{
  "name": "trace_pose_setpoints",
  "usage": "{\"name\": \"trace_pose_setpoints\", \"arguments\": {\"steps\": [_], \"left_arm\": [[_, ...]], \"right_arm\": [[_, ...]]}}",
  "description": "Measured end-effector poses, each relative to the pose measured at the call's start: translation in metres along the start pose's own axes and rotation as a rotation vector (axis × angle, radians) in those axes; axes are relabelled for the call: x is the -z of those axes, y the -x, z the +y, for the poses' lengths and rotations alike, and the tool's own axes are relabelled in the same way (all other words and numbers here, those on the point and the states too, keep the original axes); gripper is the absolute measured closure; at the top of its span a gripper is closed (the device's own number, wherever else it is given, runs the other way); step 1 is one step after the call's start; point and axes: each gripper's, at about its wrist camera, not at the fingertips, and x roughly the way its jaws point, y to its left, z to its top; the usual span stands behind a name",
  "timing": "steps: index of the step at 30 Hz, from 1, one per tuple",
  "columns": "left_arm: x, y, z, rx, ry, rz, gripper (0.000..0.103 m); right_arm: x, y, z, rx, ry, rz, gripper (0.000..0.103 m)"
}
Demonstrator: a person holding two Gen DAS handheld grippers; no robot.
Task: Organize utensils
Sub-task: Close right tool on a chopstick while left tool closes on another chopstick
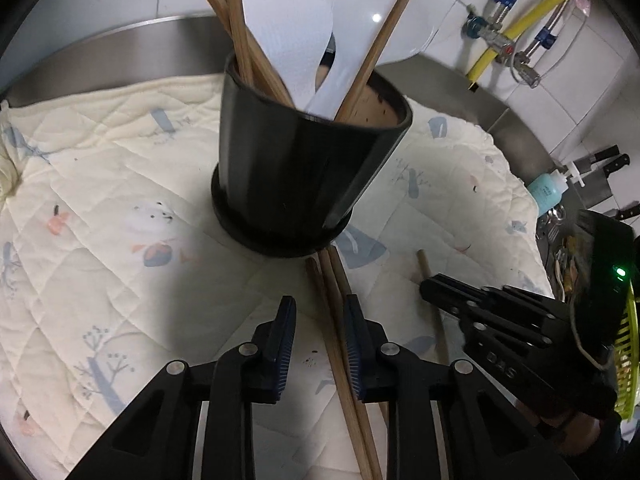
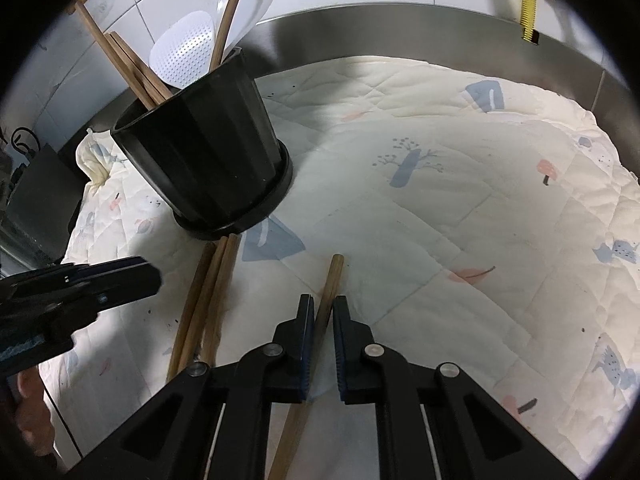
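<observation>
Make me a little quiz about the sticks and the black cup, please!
1. True or false: the black holder lies tipped over on the quilted cloth.
2. How many loose chopsticks lie side by side at the holder's base? A one, B three, C six.
3. Fill in: the right gripper is shut on a single ____.

Key
1. False, it stands upright.
2. B.
3. chopstick.
</observation>
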Motion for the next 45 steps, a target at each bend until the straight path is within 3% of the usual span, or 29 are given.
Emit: {"name": "trace_pose_setpoints", "arguments": {"steps": [17, 34, 39, 45], "left_arm": [[0.001, -0.038, -0.001, -0.014, 0.024, 0.041, 0.092], [-0.008, -0.049, -0.012, -0.071, -0.009, 0.097, 0.092], [-0.008, -0.05, -0.015, -0.076, -0.048, 0.08, 0.093], [-0.006, -0.042, -0.009, -0.052, -0.013, 0.052, 0.095]], "right_arm": [[0.003, -0.004, -0.009, -0.017, -0.015, 0.024, 0.091], [-0.004, -0.009, -0.012, -0.037, -0.029, 0.05, 0.091], [-0.005, -0.009, -0.009, -0.03, -0.014, 0.054, 0.091], [-0.005, 0.002, -0.011, -0.044, -0.03, 0.014, 0.092]]}}
